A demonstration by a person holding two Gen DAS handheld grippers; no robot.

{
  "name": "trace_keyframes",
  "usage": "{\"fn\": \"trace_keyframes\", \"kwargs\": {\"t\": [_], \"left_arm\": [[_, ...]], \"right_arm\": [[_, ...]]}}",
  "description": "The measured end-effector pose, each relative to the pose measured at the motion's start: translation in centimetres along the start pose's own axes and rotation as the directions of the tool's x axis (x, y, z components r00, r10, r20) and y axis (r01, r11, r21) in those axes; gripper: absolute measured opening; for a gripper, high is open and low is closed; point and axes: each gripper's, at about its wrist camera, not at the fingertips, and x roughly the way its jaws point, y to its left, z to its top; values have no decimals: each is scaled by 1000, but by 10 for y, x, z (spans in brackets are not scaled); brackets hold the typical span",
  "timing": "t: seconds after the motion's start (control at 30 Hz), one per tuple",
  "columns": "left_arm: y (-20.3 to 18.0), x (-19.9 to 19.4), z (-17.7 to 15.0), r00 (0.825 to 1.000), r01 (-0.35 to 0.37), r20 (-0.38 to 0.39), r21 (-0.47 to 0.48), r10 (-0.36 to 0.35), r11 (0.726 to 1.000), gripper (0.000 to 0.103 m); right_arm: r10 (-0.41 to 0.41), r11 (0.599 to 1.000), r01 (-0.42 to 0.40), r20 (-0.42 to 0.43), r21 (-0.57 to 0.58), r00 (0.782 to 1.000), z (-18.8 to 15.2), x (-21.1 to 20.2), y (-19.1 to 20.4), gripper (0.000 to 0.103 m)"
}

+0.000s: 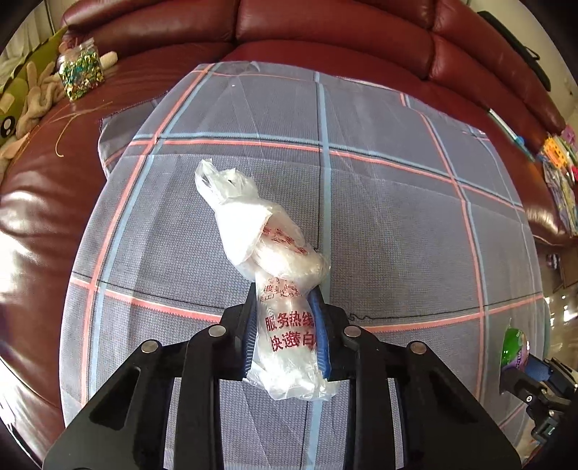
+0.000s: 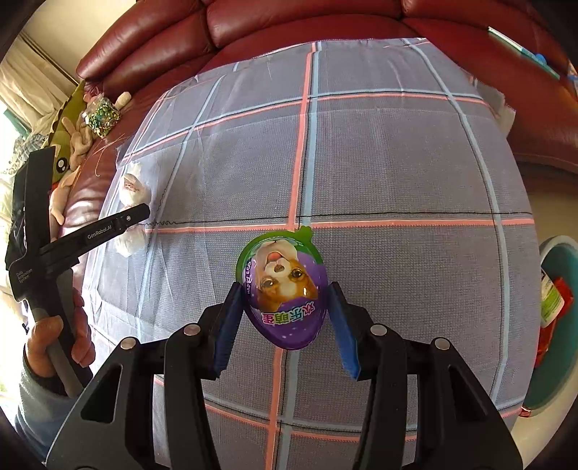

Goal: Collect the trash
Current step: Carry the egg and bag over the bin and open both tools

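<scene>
Left wrist view: left gripper (image 1: 285, 318) is clamped on a knotted clear plastic bag (image 1: 274, 274) with red print. Blue pads (image 1: 322, 340) press both sides of the bag's lower part. Bag's long axis runs along the fingers, slightly tilted: bottom end bulges out behind the pads, knot sits just past the fingertips, loose handles point up and to the left, away from the camera. Bag is over the checked cloth (image 1: 397, 224) that covers the red leather sofa (image 1: 325, 32); cannot tell whether it touches the cloth. A jar (image 1: 81, 72) of glitter bits and a plush toy (image 1: 36, 105) lie on the sofa at far left. The egg (image 1: 514, 349) shows at the right edge, between the right gripper's fingers.

Right wrist view: right gripper (image 2: 285, 300) holds a purple egg-shaped packet (image 2: 285, 293) with a puppy picture and green rim. Fingers are spread moderately, blue pads against both flanks. Egg's long axis lies along the fingers: rounded end toward the camera, green tab pointing away. Print reads upside down. Checked cloth lies beneath. Left gripper (image 2: 133, 217) with the bag (image 2: 132, 191) is at far left, the person's hand (image 2: 57, 340) on its handle. A teal bin (image 2: 556, 325) holding trash stands at the right edge.
</scene>
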Motion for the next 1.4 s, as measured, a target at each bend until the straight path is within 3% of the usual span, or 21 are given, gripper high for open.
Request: {"fn": "trace_keyframes", "kwargs": {"t": [0.3, 0.47, 0.8, 1.0, 1.17, 1.4], "left_arm": [[-61, -38, -13, 997, 56, 42, 130, -62, 990, 27], [-121, -58, -29, 991, 112, 43, 248, -126, 962, 27], [-252, -73, -69, 972, 215, -15, 443, -233, 870, 27], [-322, -77, -96, 955, 282, -78, 546, -288, 788, 28], [-375, -62, -116, 937, 344, -164, 593, -308, 729, 28], [-427, -35, -135, 917, 398, -257, 620, -304, 676, 29]], "right_arm": [[10, 997, -16, 71, 72, 997, -13, -38, -42, 45], [2, 990, -22, 135, 142, 991, -27, -73, -84, 45], [-77, 950, -1, 236, 312, 969, -69, -142, -189, 46], [-133, 914, 10, 274, 407, 953, -94, -176, -247, 46], [-157, 886, 21, 256, 462, 954, -112, -182, -284, 46], [-165, 861, 25, 233, 507, 958, -120, -177, -313, 46]]}}
